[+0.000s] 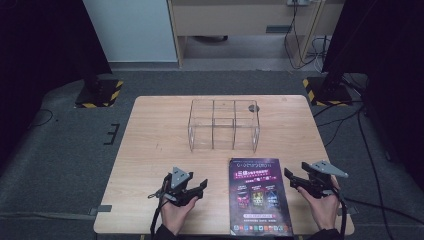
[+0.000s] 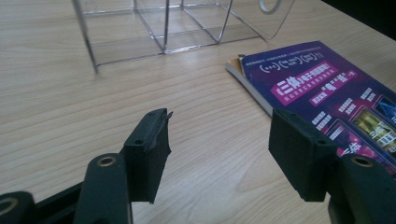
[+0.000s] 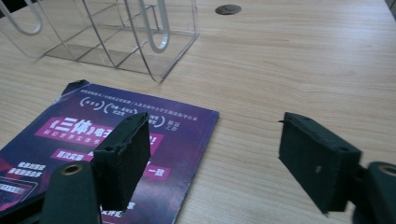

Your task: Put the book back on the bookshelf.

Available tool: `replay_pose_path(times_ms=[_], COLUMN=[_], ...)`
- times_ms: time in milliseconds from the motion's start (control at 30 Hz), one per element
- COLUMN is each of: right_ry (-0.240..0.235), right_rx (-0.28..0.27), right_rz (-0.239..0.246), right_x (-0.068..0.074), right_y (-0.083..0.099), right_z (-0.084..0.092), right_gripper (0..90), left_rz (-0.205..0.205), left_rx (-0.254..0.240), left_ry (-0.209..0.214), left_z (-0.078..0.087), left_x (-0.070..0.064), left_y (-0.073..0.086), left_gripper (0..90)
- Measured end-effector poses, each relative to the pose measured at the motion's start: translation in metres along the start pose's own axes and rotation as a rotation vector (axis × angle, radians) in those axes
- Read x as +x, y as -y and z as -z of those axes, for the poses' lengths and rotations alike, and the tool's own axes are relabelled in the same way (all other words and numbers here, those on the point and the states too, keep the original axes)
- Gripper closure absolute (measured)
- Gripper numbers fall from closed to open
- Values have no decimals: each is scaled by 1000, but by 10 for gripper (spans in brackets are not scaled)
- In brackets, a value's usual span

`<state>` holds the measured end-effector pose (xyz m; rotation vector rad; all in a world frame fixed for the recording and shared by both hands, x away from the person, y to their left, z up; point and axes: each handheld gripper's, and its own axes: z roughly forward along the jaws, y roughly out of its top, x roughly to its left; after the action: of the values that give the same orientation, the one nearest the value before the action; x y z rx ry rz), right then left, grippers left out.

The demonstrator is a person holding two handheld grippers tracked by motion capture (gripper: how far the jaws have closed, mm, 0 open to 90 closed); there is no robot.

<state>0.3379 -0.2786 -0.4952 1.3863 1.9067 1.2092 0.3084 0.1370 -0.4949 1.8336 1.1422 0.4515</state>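
Purple-covered book [image 1: 260,196] lies flat on the wooden bench [image 1: 150,150], near its front edge, just in front of the clear acrylic organizer [image 1: 223,125]. Left tongs [image 1: 196,188] hover spread to its left, gripping nothing. Right tongs [image 1: 294,179] are also spread and empty, beside the book's right edge.
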Motion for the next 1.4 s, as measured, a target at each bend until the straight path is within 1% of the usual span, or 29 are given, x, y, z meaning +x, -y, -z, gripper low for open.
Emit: replay_pose_path(times_ms=[67,100,133,167,200,300,367,433,567,600,633,700,767,867,900,967,1033,1067,1133,1200,1267,1300,1367,1400], right_ry=[-3,-3,-3,-2,-7,-2,1,0,-21,-26,-26,-31,-27,-26,-25,-27,-27,-27,-30,-37,-35,-36,-39,-41], right_rx=[9,9,11,9,13,16,31,35,42,53,53,75,74,86,90,90,100,100,107,118,119,121,124,130], right_rz=[15,15,21,20,31,30,32,29,24,33,33,37,41,45,43,47,47,47,54,49,55,49,52,55], right_x=[3,3,3,4,5,7,7,7,8,9,9,11,12,13,14,14,16,16,17,19,20,20,21,22], right_y=[-2,-2,-2,-3,-4,-4,-3,-3,-1,0,0,3,3,6,6,7,8,8,10,11,12,12,14,14], right_z=[-1,-1,-1,-2,-2,-2,-3,-3,-5,-7,-7,-9,-10,-11,-11,-12,-13,-13,-14,-15,-16,-16,-17,-17], right_gripper=[246,246,246,247,275,283,282,282,297,301,301,304,305,308,308,312,312,312,312,312,312,312,312,312], left_rz=[-9,-9,-12,-12,-14,-15,-17,-18,-11,-3,-3,-4,-4,0,3,7,2,2,-4,-5,-6,-4,-4,-8], left_rx=[0,0,7,7,9,19,27,28,38,46,46,57,66,75,82,85,106,106,122,131,132,136,139,139], left_ry=[21,21,19,30,37,52,57,57,72,81,81,80,90,92,98,95,87,87,80,78,70,71,73,68], left_z=[-6,-6,-8,-10,-13,-18,-23,-25,-32,-36,-36,-39,-43,-48,-49,-52,-56,-56,-58,-61,-63,-64,-66,-67], left_x=[-9,-9,-13,-15,-19,-26,-33,-35,-42,-45,-45,-49,-52,-56,-57,-59,-61,-61,-64,-65,-66,-67,-68,-69], left_y=[-2,-2,-4,-4,-5,-5,-6,-5,-4,-3,-3,-1,0,2,2,3,4,4,5,5,6,6,6,6], left_gripper=[381,379,379,379,384,396,397,399,403,403,403,403,403,403,404,408,414,415,415,418,420,420,422,422])
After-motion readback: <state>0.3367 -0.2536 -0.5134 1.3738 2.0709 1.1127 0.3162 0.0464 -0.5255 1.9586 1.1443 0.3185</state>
